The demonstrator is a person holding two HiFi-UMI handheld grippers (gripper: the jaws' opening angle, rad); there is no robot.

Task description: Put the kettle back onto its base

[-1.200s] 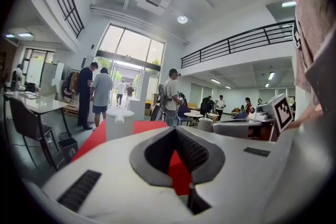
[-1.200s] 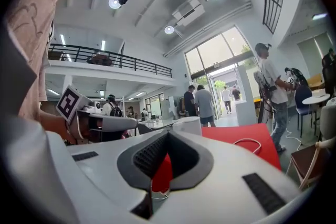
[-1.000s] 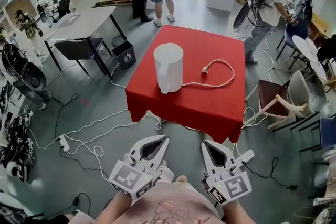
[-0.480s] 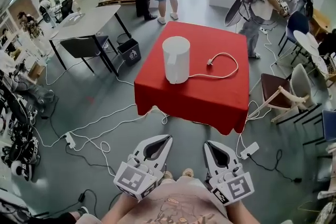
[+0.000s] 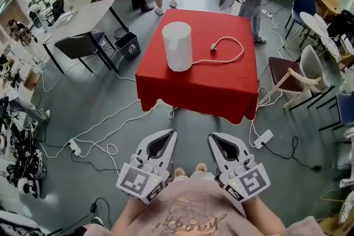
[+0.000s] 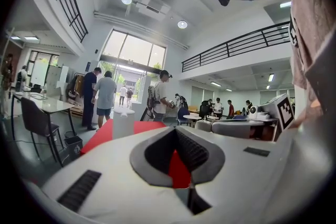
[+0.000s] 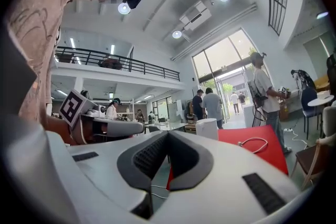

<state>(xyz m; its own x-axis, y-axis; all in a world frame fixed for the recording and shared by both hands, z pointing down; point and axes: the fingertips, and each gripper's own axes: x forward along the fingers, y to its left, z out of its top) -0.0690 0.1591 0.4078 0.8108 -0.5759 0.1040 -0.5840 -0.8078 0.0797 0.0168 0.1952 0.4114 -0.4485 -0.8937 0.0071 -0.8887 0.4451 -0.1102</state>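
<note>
While the left fingers [image 5: 169, 143] and right fingers [image 5: 213, 146] are pinched shut and empty, well short of the surface [image 5: 221, 85], the kettle [image 5: 177, 46] stands upright on its near-left part. That puts it ahead and nearer the left fingers; whether a base sits under it, I cannot tell.

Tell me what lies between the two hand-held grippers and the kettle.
Head view: grey floor crossed by white cables, then a bare strip of the red table before the kettle.

Tall windows [image 6: 134, 55] brighten grey floor [image 5: 94, 102] and desk [image 5: 83, 18]
</note>
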